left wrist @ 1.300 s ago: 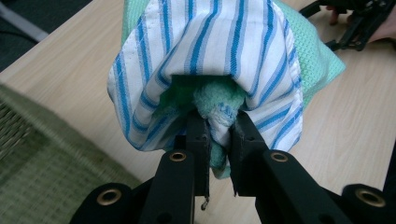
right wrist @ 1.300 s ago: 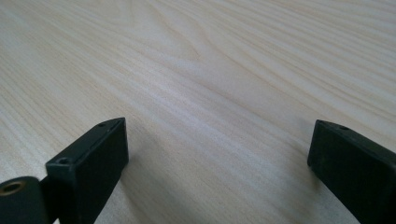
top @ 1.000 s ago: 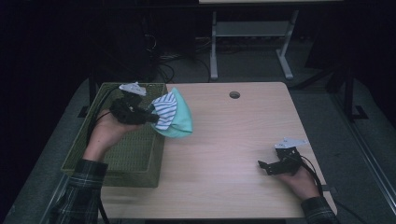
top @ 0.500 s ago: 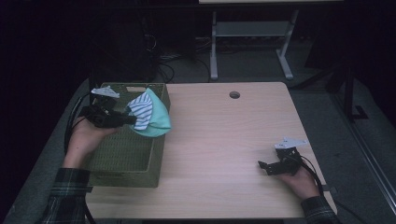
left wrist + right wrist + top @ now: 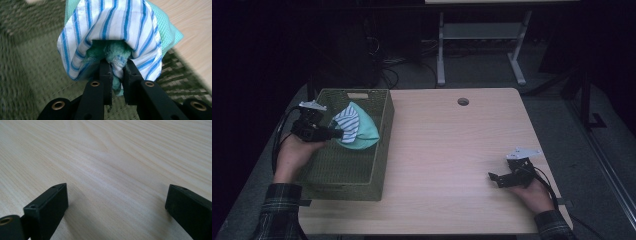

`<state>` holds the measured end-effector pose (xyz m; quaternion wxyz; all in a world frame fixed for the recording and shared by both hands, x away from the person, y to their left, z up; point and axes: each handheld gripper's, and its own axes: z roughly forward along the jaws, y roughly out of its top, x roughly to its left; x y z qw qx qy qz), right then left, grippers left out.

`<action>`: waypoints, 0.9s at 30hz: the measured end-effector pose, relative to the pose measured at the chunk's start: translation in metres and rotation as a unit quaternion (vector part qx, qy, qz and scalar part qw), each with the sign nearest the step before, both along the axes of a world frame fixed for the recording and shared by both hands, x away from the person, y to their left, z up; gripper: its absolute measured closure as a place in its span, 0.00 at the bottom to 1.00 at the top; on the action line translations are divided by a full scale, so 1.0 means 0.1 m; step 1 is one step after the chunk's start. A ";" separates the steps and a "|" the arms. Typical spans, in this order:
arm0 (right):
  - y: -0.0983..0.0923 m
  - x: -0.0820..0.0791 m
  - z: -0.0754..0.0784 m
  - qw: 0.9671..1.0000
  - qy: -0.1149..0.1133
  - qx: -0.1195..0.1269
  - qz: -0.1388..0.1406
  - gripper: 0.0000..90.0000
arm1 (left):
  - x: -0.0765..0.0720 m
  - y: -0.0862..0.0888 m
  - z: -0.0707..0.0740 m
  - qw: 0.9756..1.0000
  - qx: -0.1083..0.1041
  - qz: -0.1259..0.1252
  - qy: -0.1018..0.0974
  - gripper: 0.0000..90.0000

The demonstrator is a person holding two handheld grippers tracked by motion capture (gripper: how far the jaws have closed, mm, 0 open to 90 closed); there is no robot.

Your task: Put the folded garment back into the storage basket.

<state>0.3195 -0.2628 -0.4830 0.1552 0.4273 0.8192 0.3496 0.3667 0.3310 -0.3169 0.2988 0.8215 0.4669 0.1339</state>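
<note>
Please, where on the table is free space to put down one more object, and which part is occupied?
The bare wood between the green basket and the right gripper is free, back to the round hole. The table's left side is crowded: the basket fills it, and the left gripper holds the striped cloth above it.

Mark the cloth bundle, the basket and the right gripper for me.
cloth bundle (image 5: 354, 131), high view, on its mint-green outer fold.
basket (image 5: 354, 92), high view, on the far rim.
right gripper (image 5: 493, 177), high view, between the tips of its open jaws over the table.
</note>
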 end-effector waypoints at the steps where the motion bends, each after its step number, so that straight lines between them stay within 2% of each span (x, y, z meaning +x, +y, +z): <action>1: 0.00 0.00 0.00 1.000 0.000 0.000 0.000 0.05 | 0.01 0.02 -0.04 1.000 0.001 0.003 0.003 0.88; 12: 0.00 0.00 0.00 1.000 0.000 0.000 0.000 0.05 | 0.17 0.09 -0.50 0.999 0.015 0.021 0.042 0.88; 16: 0.00 0.00 0.00 1.000 0.000 0.000 0.000 0.05 | 0.21 0.10 -0.60 0.998 0.024 0.023 0.053 0.87; 21: 0.00 0.00 0.00 1.000 0.000 0.000 0.000 0.05 | 0.19 0.15 -0.68 0.997 0.028 0.027 0.062 0.86; 27: 0.00 0.00 0.00 1.000 0.001 0.000 0.000 0.05 | 0.18 0.20 -0.79 0.996 0.034 0.024 0.075 0.78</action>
